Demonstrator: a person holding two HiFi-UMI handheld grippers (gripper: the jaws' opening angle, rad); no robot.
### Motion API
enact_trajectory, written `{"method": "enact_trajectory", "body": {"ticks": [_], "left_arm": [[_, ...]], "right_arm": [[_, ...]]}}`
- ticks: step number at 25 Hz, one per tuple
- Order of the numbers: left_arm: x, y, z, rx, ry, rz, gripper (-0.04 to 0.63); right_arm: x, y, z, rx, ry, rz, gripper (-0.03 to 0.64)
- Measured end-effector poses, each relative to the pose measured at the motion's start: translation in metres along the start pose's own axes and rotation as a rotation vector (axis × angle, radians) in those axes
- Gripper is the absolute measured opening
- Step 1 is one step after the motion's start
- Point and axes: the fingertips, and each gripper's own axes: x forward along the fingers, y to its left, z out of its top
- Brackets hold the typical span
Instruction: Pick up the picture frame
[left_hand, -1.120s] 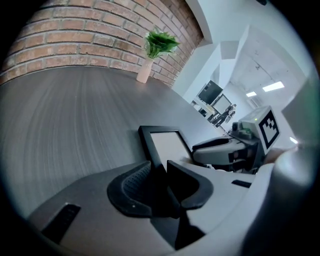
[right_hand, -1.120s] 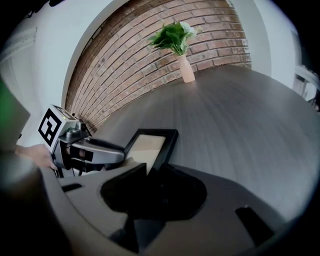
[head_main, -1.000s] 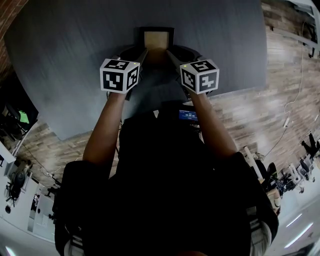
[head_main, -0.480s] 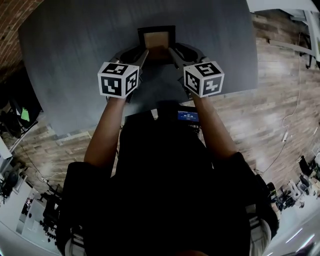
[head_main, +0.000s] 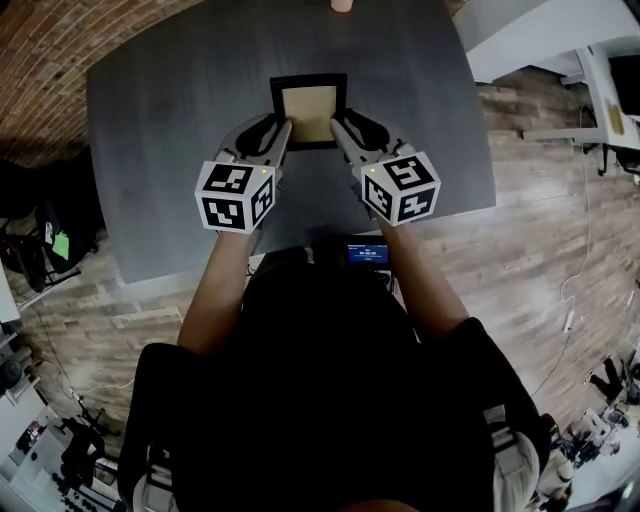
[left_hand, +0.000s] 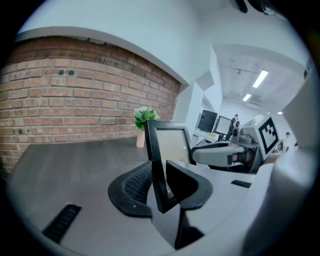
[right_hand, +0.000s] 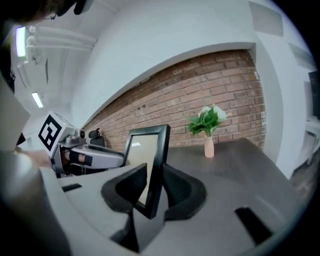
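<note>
The left gripper (head_main: 278, 140) is clamped on the left edge of the picture frame (head_main: 310, 100), and the right gripper (head_main: 345, 138) on its right edge; the frame stands upright between the two claws, a lower corner pinched in each; the table (head_main: 150, 130) lies beneath them, with a potted plant (right_hand: 209, 125) well beyond; the lift seems to be in hand; the next move calls for raising both claws evenly, without loosening either, so the frame doesn't twist.

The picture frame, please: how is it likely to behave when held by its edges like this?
Probably stiff: the picture frame shows straight edges, clamped by the left hand-held gripper and right hand-held gripper. Thin and glazed-looking, so likely light, possibly fragile.
</note>
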Motion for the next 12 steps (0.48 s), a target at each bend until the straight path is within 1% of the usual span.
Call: {"method": "enact_trajectory", "body": {"ticks": [4,6,12], "left_arm": [[-0.048,-0.001,0.035,0.067,-0.105,-0.006,0.083],[-0.073,-0.006,0.046,0.101,-0.154,-0.011,0.083],[-0.155,-0.038,0.052,0.144,-0.254,-0.046,0.083]], "right_arm": [[-0.018,0.038,0.040,-0.068,-0.120,-0.028,0.103],[-0.030,0.057,0.056,-0.094,-0.168,-0.043,0.103],[-0.090,0.123,0.073,-0.154,-0.264,-0.082,0.103]]}}
